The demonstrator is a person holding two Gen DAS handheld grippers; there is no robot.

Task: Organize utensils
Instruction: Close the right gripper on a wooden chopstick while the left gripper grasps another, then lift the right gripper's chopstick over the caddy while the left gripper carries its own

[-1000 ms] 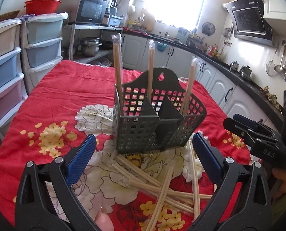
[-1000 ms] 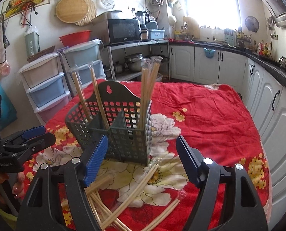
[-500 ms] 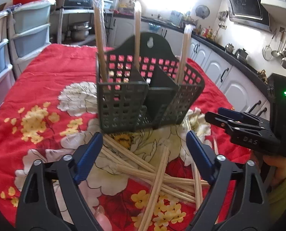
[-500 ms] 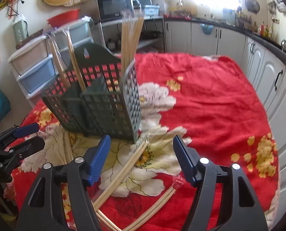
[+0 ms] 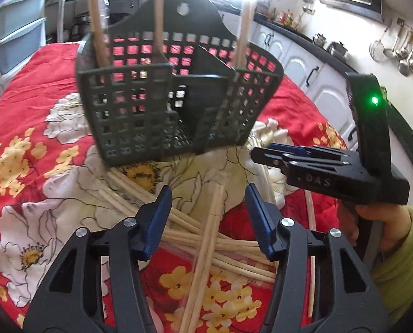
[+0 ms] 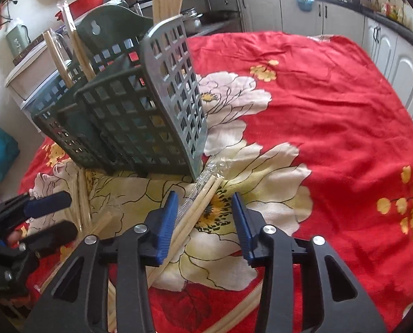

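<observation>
A dark green slotted utensil basket stands on the red flowered cloth, with wooden chopsticks upright in its compartments. Several loose chopsticks lie crossed in front of it. My left gripper hangs low over this pile, its jaws closing around one chopstick pair that the pads do not touch. In the right wrist view the basket is at the upper left. My right gripper is also closing, with a plastic-wrapped chopstick pair between its pads, nearer the left pad.
The right gripper shows at the right of the left wrist view, held by a hand in a green sleeve. The left gripper shows at the lower left of the right wrist view. Plastic drawers and kitchen cabinets surround the table.
Both grippers have dropped toward the chopsticks on the cloth and tilted further down. Their jaws have narrowed, and each now has a chopstick pair between its pads.
</observation>
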